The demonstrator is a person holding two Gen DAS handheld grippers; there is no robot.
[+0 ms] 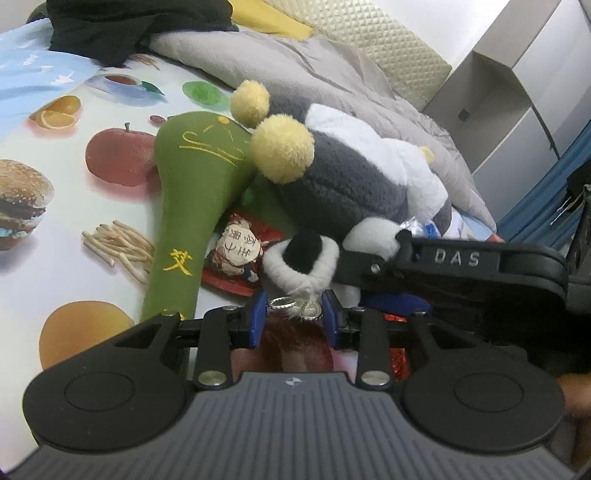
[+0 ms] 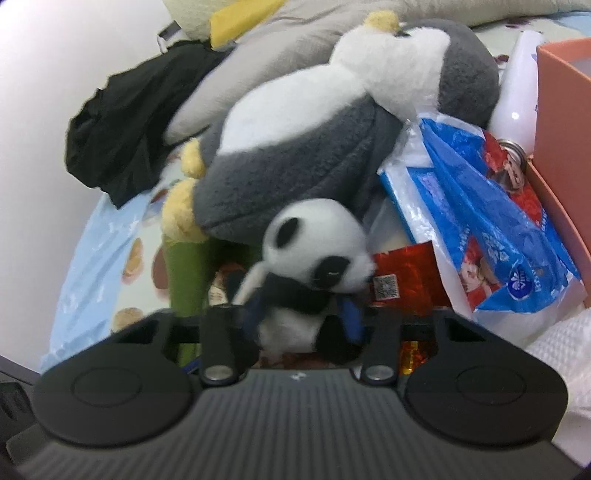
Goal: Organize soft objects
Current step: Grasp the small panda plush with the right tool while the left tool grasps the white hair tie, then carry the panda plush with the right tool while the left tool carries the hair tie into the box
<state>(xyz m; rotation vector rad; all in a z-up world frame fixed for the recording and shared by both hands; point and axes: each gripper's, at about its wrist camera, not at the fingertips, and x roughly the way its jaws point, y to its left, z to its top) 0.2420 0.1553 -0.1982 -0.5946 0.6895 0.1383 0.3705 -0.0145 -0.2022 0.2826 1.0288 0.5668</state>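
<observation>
A small panda plush (image 2: pixel 314 243) sits between the fingers of my right gripper (image 2: pixel 303 317), which is closed on its body. In the left wrist view the same panda (image 1: pixel 303 254) lies just ahead of my left gripper (image 1: pixel 295 314), whose blue pads stand apart around its silver key ring (image 1: pixel 295 306). The right gripper's black finger (image 1: pixel 461 266) reaches in from the right onto the panda. Behind it lie a grey-and-white penguin plush (image 1: pixel 343 177) with yellow feet, and a green plush mallet (image 1: pixel 188 206).
The fruit-print sheet (image 1: pixel 55 258) covers the bed. A grey quilt (image 1: pixel 314 74) and black clothing (image 1: pixel 110 29) lie at the back. A blue tissue pack (image 2: pixel 480 229), red snack packet (image 2: pixel 406 273), white bottle (image 2: pixel 517 85) and pink box (image 2: pixel 565 129) crowd the right.
</observation>
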